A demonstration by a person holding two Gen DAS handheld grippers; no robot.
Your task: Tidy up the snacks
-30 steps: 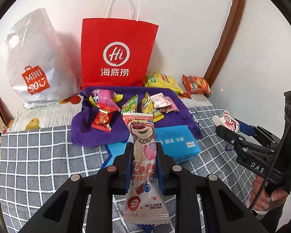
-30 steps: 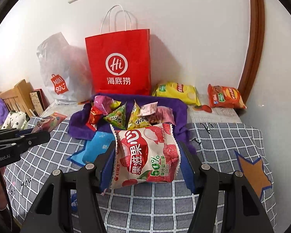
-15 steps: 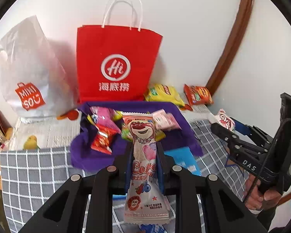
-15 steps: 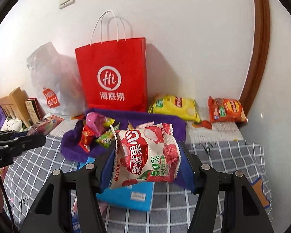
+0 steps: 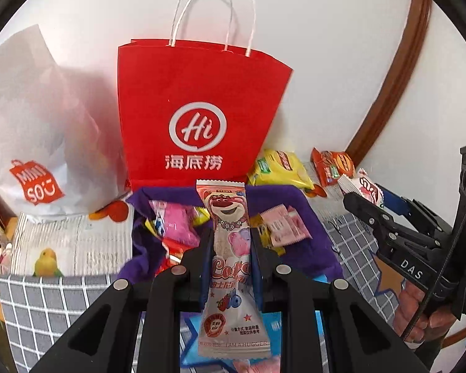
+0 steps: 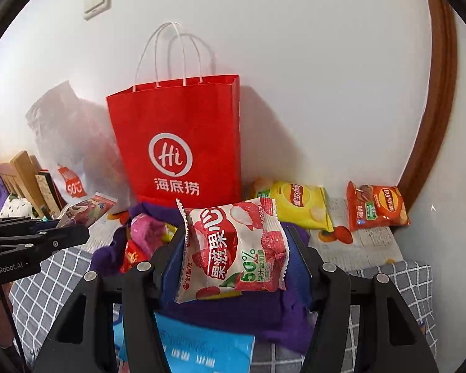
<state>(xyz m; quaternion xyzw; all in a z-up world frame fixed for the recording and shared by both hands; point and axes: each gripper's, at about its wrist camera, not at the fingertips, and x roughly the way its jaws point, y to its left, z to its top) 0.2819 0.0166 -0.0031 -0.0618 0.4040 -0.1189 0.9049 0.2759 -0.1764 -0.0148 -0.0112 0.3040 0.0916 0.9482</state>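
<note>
My left gripper (image 5: 231, 245) is clamped on a tall, narrow pink bear snack packet (image 5: 231, 267), which stands upright between the pads with its top edge poking up toward the red paper bag (image 5: 198, 118). My right gripper (image 6: 234, 248) is clamped on a wider lychee jelly pouch (image 6: 233, 248), held flat-faced toward the camera and tilted slightly, the blue pads pressing on both side edges.

Just beyond both packets lies a purple cloth (image 5: 313, 242) carrying a loose heap of small snacks (image 5: 177, 227), among them pink, red and yellow wrappers. The red paper bag stands upright directly behind the cloth, against the white wall, its white handles raised. To its left slumps a white plastic shopping bag (image 5: 37, 136). To the right of the red bag, near the wall, lie a yellow chip bag (image 6: 298, 205) and, farther right, an orange chip bag (image 6: 376, 206), well apart from the cloth. A blue packet (image 6: 202, 351) lies flat on the grey checked bedcover (image 5: 46, 304) just below my right gripper. In the left view, my right hand (image 5: 419, 314) shows under the other gripper.
</note>
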